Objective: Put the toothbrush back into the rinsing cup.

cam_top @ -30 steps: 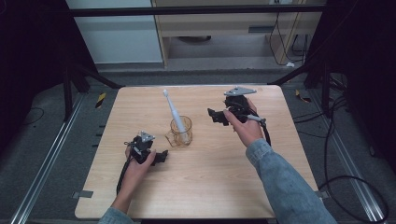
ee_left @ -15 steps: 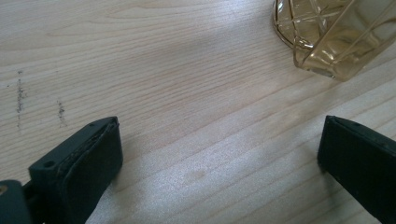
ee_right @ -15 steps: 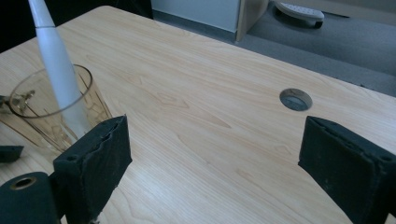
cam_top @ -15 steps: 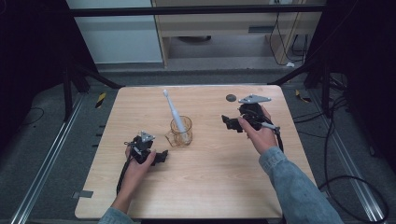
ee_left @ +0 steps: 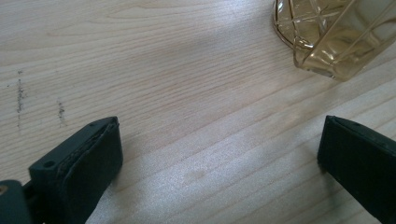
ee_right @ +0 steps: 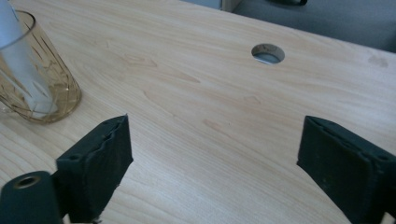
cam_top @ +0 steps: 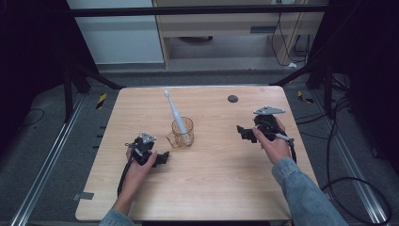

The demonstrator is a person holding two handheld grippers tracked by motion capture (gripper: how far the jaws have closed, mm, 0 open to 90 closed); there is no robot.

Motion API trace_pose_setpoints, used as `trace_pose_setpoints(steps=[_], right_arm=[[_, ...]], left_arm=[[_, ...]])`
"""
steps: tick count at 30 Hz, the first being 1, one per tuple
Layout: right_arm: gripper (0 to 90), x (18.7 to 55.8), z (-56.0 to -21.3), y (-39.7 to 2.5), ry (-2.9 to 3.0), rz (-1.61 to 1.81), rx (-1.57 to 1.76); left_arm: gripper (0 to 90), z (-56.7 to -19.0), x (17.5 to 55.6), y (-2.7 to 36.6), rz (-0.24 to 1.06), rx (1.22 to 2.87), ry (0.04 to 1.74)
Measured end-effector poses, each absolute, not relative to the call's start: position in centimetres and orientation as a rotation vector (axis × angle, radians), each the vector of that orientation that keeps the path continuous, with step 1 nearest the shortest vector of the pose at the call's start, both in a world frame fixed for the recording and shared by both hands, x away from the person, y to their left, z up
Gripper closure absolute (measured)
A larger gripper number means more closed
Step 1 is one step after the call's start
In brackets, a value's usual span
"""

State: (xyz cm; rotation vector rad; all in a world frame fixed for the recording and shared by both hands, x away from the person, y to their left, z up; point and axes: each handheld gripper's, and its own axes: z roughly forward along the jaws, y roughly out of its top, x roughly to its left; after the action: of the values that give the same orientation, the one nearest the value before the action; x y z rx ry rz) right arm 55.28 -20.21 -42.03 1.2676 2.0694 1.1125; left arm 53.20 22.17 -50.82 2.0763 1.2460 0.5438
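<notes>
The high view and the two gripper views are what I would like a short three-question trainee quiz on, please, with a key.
1. True or false: the white toothbrush lies flat on the table.
2. What is the state of the left hand-held gripper? A) shut on the amber glass B) open, holding nothing C) shut on the toothbrush
3. Fill in: the right hand-held gripper is open above the bare ____.

Key:
1. False; it stands leaning in the glass.
2. B
3. table; the round hole lies farther back.
</notes>
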Motion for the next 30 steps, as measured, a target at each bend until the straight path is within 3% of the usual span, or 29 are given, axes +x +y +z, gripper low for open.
trace_pose_setpoints(steps=[17,30], right_arm=[[11.3,56.4,-48.0,-22.5,2.135,1.017,1.390],[12.7,58.1,-49.3,-24.1,1.980,1.050,1.507]], left_arm=[[0.0,-50.8,53.2,22.2,0.546,2.076,1.246],[0.0,-50.8,53.2,22.2,0.546,2.075,1.246]])
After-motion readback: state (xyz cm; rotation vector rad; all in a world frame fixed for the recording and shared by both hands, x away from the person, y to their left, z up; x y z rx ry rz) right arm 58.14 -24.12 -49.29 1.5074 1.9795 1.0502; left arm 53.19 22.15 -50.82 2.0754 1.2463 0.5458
